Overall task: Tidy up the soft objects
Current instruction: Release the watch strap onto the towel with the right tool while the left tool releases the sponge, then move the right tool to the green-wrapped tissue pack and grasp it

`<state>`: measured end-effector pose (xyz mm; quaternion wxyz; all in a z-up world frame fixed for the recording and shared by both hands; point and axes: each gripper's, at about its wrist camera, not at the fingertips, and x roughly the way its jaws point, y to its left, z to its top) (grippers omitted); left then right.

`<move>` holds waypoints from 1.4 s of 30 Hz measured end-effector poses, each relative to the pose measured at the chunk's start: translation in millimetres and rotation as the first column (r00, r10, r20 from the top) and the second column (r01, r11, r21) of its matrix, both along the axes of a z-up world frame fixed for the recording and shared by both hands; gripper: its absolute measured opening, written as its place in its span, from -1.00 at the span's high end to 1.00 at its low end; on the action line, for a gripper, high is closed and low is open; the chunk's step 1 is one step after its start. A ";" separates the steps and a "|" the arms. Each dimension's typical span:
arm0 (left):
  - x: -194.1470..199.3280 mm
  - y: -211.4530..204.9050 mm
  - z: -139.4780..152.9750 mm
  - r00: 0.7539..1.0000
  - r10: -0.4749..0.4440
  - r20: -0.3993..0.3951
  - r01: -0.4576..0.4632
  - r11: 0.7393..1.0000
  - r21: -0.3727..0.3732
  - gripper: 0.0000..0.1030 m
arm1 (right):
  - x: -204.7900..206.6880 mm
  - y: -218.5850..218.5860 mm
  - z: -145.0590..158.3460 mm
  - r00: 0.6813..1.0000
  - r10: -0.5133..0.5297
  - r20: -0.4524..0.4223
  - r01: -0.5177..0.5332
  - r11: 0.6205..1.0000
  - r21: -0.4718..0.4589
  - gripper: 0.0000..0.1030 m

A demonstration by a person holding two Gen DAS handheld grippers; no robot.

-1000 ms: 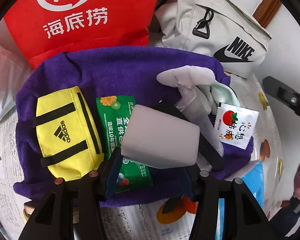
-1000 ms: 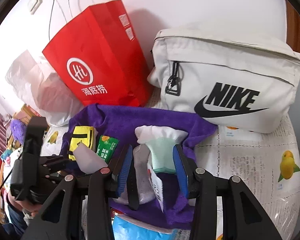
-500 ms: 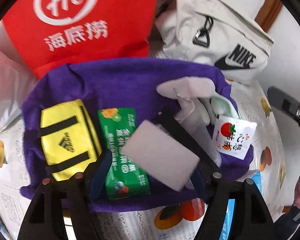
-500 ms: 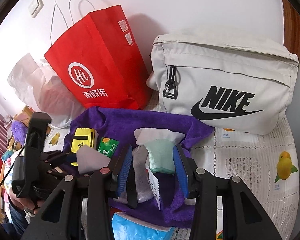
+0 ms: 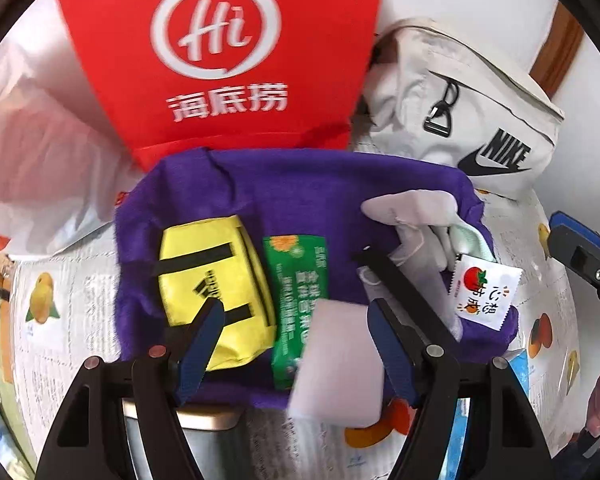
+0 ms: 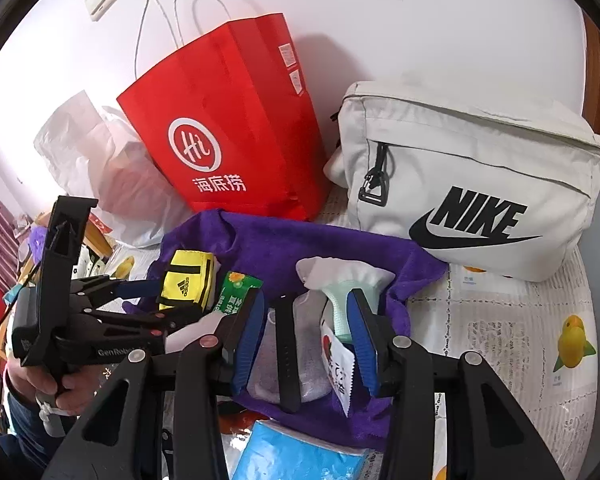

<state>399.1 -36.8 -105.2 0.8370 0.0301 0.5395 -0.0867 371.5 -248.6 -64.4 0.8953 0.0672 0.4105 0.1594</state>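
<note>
Your left gripper (image 5: 292, 336) has just opened; the grey sponge (image 5: 340, 364) lies loose between its jaws at the purple towel's (image 5: 300, 184) near edge. Your right gripper (image 6: 304, 340) stands part-open astride a black strap (image 6: 288, 344), gripping nothing.

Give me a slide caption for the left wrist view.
Left gripper open above a pale sponge block, with yellow pouch and green packet on the purple towel.
</note>
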 end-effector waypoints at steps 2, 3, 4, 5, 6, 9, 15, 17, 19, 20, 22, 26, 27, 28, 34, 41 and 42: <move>-4.1 8.0 3.3 1.000 0.010 0.004 -0.010 1.000 -0.005 -0.41 | -3.9 3.3 3.1 1.000 0.004 0.008 -0.004 1.000 -0.007 0.16; -7.6 11.7 5.7 1.000 0.014 0.009 -0.014 1.000 -0.010 -0.41 | -6.3 5.0 5.3 1.000 0.007 0.015 -0.007 1.000 -0.012 0.16; -9.7 13.9 7.2 1.000 0.017 0.011 -0.017 1.000 -0.014 -0.41 | -9.4 7.7 8.3 1.000 0.011 0.022 -0.011 1.000 -0.020 0.16; -13.7 17.2 9.7 1.000 0.016 0.013 -0.016 1.000 -0.018 -0.41 | -13.3 10.1 11.0 0.999 0.015 0.030 -0.014 1.000 -0.025 0.16; -17.4 19.6 11.7 1.000 0.014 0.015 -0.014 1.000 -0.020 -0.41 | -17.0 11.5 12.7 0.999 0.017 0.035 -0.016 1.000 -0.026 0.15; -33.3 28.8 17.0 1.000 0.022 0.022 -0.021 0.999 -0.031 -0.41 | -33.2 18.1 13.3 0.999 0.032 0.036 -0.031 0.999 -0.026 0.11; -65.1 39.6 21.8 1.000 0.018 0.022 -0.017 0.999 -0.047 -0.41 | -71.7 28.1 6.1 0.999 0.044 0.010 -0.044 0.998 -0.047 0.10; -78.4 43.3 24.0 0.999 0.022 0.024 -0.021 0.998 -0.053 -0.41 | -87.8 30.2 4.8 0.999 0.048 0.006 -0.047 0.997 -0.054 0.10; -92.1 47.1 25.8 0.999 0.020 0.026 -0.019 0.998 -0.061 -0.41 | -106.5 33.2 2.1 0.999 0.054 0.000 -0.054 0.997 -0.062 0.10; -99.2 49.5 26.7 0.999 0.023 0.029 -0.021 0.998 -0.063 -0.41 | -114.8 34.5 0.7 0.999 0.054 -0.003 -0.054 0.996 -0.064 0.10; -113.7 54.0 27.9 0.999 0.030 0.034 -0.028 0.997 -0.070 -0.41 | -131.6 37.0 -2.8 0.998 0.057 -0.014 -0.058 0.996 -0.061 0.08; -143.3 62.3 29.8 0.998 0.040 0.043 -0.037 0.996 -0.076 -0.41 | -168.6 44.3 -11.2 0.997 0.073 -0.031 -0.074 0.996 -0.050 -0.08; -150.0 64.3 30.2 0.998 0.043 0.048 -0.039 0.996 -0.077 -0.41 | -178.6 47.1 -14.2 0.996 0.080 -0.040 -0.081 0.995 -0.049 -0.08; -155.2 65.9 29.9 0.998 0.046 0.050 -0.042 0.996 -0.078 -0.41 | -189.0 50.8 -17.8 0.995 0.091 -0.050 -0.093 0.994 -0.048 -0.08; -192.9 79.8 21.3 0.997 0.068 0.040 -0.063 0.992 -0.107 -0.41 | -235.9 67.9 -48.1 0.991 0.092 -0.097 -0.095 0.995 -0.029 -0.33; -224.0 96.0 5.7 0.997 0.070 0.019 -0.067 0.991 -0.115 -0.41 | -240.7 82.6 -93.5 0.986 0.016 -0.168 -0.027 0.998 -0.061 -0.35; -227.7 99.8 4.0 0.997 0.071 0.019 -0.068 0.991 -0.117 -0.41 | -240.9 85.5 -96.7 0.986 0.007 -0.166 -0.019 0.997 -0.074 -0.35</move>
